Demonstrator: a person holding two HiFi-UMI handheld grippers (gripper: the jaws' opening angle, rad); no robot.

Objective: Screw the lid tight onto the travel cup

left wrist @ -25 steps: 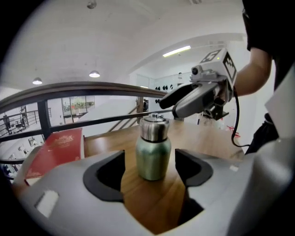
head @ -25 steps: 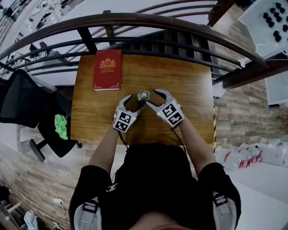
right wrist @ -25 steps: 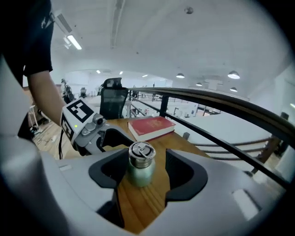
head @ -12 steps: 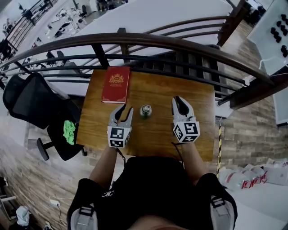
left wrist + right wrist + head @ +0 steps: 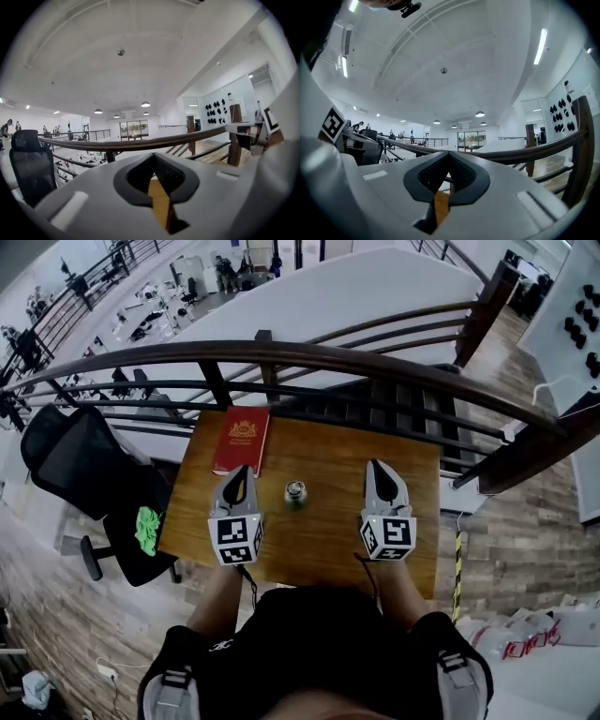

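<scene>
The travel cup stands upright in the middle of the wooden table, its lid on top. My left gripper rests to the cup's left, shut with nothing between its jaws. To the cup's right sits my right gripper, also shut and empty. Both point away from me toward the railing. In the left gripper view the shut tips meet over bare table. The right gripper view shows its tips closed the same way. Neither gripper view shows the cup.
A red book lies at the table's far left corner. A dark curved railing runs just beyond the table's far edge. A black office chair with a green cloth stands left of the table.
Both grippers let go of the cup, drew apart and back to either side of it, and closed. The cup stays standing at the table's middle.
</scene>
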